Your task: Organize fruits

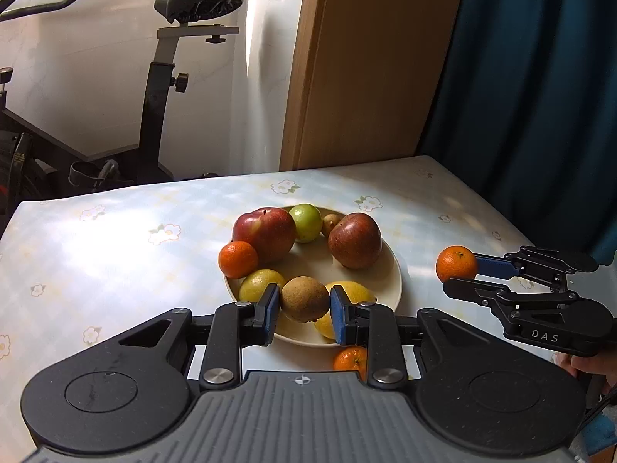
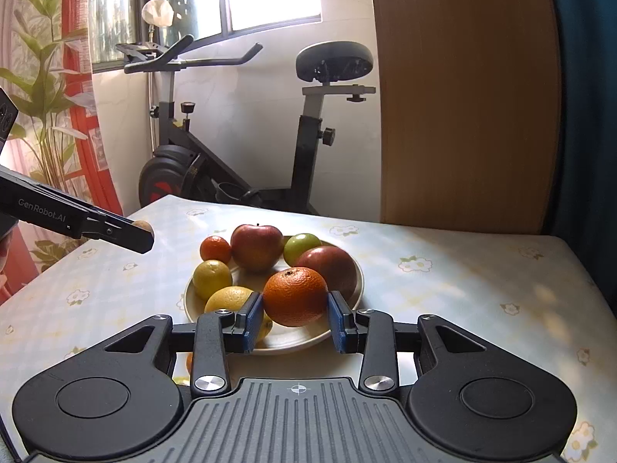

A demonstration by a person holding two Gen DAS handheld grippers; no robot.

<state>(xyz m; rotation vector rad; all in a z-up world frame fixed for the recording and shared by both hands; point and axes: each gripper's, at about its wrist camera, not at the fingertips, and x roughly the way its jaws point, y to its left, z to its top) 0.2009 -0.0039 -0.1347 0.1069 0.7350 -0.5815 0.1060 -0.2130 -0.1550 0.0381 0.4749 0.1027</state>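
We see a floral-clothed table [image 1: 115, 239], an exercise bike [image 2: 239, 154] behind. Left tool [image 1: 304, 305] grips a kiwi [image 1: 304, 298]; right tool [image 2: 295, 308], marked "DAS", grips a mandarin [image 2: 295, 296].

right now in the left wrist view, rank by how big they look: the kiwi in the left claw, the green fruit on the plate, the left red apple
1. left red apple
2. kiwi, though nearness to the camera inflates it
3. green fruit, farther back, clearly smallest
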